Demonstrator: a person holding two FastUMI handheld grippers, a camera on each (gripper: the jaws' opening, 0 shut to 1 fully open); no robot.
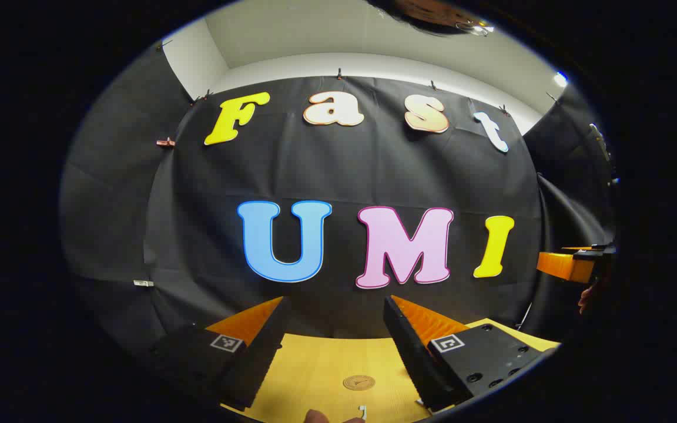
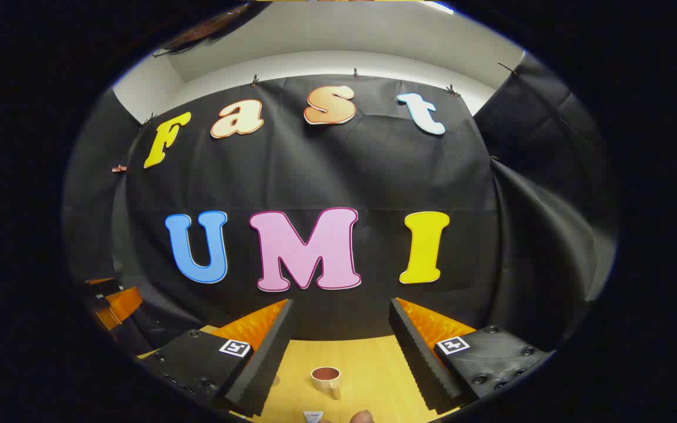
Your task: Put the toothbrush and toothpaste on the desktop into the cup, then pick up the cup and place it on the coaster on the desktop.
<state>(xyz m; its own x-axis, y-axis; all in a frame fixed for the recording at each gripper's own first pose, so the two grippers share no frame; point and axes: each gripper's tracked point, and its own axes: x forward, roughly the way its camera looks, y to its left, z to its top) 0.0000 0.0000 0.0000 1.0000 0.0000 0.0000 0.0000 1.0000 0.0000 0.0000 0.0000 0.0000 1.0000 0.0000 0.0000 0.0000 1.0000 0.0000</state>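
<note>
Black cloth hung behind a pale yellow wooden tabletop (image 1: 327, 364), with a white wall above it. Left tongs (image 1: 334, 311) stood raised over the tabletop, their fingers spread wide with nothing between them and touching nothing. Beyond them on the wood lay a small round brown coaster (image 1: 359, 382), and the white head of a toothbrush (image 1: 362, 411) showed at the bottom edge just beside it. Right tongs (image 2: 341, 314) were likewise spread wide and empty, held above the tabletop. Between their fingers, farther off, a cream cup with a brown inside (image 2: 327, 380) stood upright, handle toward the camera. Near it, a white toothpaste tube end (image 2: 312, 416) showed at the bottom edge.
</note>
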